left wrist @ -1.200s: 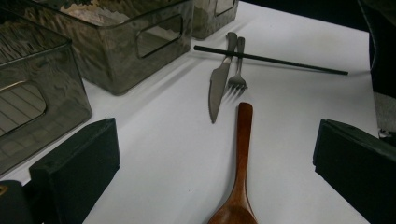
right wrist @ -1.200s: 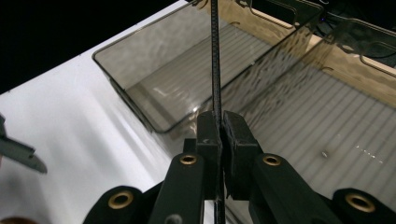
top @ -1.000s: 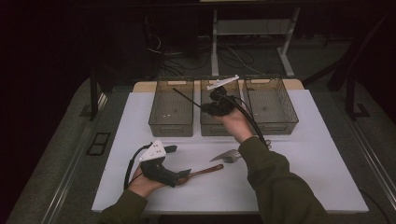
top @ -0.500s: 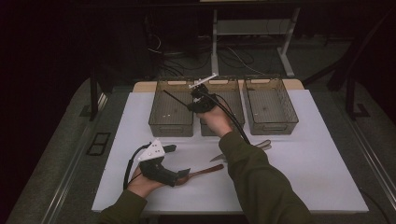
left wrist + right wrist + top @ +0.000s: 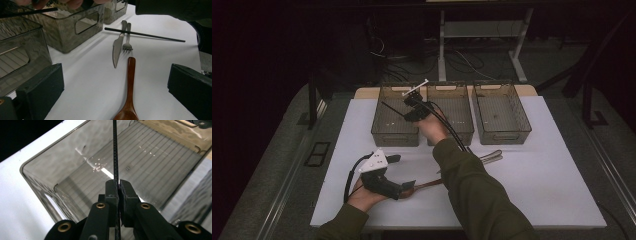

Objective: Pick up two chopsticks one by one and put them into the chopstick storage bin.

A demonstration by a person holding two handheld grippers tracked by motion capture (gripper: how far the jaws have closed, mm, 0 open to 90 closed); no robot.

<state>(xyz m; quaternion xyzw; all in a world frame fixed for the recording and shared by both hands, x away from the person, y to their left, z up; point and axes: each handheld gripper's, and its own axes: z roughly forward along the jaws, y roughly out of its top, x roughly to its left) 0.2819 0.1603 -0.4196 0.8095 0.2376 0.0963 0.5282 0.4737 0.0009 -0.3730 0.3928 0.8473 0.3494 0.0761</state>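
Note:
My right gripper is shut on a thin black chopstick and holds it over the left of three clear bins. In the right gripper view the chopstick runs up from between the closed jaws above that bin's ribbed floor. Near the table's front, my left gripper rests open. A wooden spoon lies on the table between its wide jaws, untouched. Beyond the spoon lie a knife, a fork and a second black chopstick.
The middle bin and right bin stand in a row beside the left one at the back of the white table. The person's right sleeve crosses the table's middle. Knife and fork lie right of it.
My right gripper has carried the chopstick leftward from over the middle bin to over the left bin and sunk a little. The left gripper has stayed where it was.

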